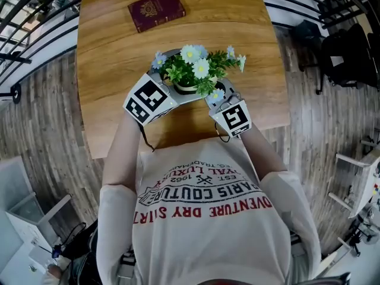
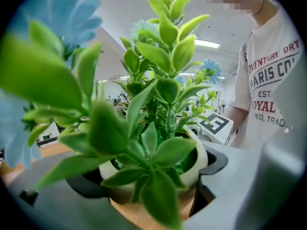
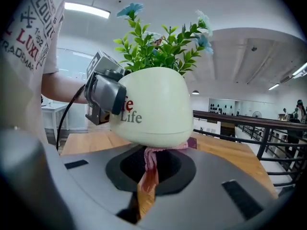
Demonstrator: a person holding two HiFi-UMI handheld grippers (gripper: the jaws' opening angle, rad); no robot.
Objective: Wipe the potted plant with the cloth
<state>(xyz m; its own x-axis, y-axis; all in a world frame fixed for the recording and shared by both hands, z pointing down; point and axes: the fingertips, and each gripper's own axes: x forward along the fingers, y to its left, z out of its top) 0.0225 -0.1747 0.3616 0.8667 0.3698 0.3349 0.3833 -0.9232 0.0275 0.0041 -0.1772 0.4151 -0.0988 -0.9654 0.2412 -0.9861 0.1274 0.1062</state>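
The potted plant (image 1: 193, 70) has green leaves and pale blue and white flowers in a cream pot (image 3: 153, 104) printed "Life". It is held above the wooden table (image 1: 119, 52), just in front of the person. My left gripper (image 1: 176, 85) is shut on the pot (image 2: 200, 152), one jaw on each side of it. My right gripper (image 3: 151, 176) is shut on a pink cloth (image 3: 150, 158), whose top edge presses against the pot's underside. In the head view the right gripper (image 1: 217, 97) sits at the plant's lower right, and the cloth is hidden there.
A dark red booklet (image 1: 156, 9) lies at the table's far side. Black railings (image 1: 35, 22) run along the left and behind. A dark bag (image 1: 347, 52) stands on the plank floor to the right.
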